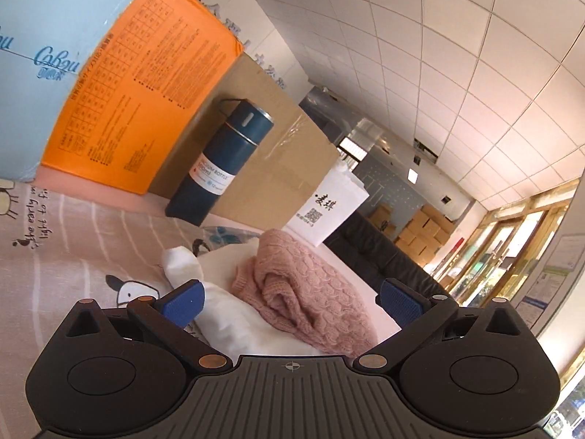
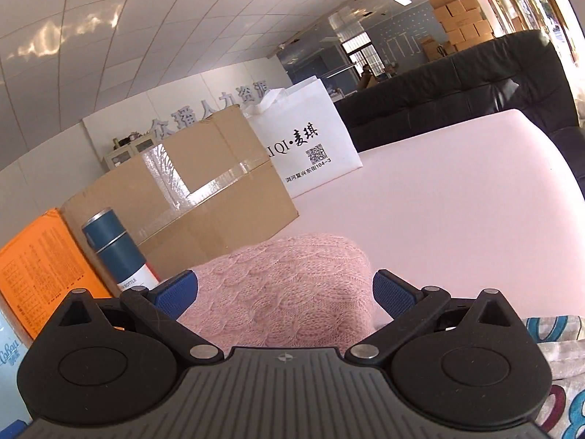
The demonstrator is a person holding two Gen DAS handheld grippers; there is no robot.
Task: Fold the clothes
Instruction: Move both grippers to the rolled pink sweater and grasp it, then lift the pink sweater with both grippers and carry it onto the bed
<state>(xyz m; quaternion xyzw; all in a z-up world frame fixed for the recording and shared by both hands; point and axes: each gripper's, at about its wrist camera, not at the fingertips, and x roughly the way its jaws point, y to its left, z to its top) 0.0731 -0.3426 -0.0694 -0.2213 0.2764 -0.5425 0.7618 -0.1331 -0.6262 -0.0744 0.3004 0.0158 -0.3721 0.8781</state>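
A pink cable-knit sweater lies folded in a bundle on top of a white garment on the pink table surface. My left gripper is open, its blue pads on either side of the two garments just in front of it. In the right wrist view the same pink sweater fills the space between the blue pads. My right gripper is open and straddles the sweater bundle; whether its pads touch the knit is unclear.
A dark blue vacuum bottle stands behind the clothes, next to an orange box and a taped cardboard box. A white tote bag stands further right. A cartoon-print cloth covers the left. A black sofa lies beyond the table edge.
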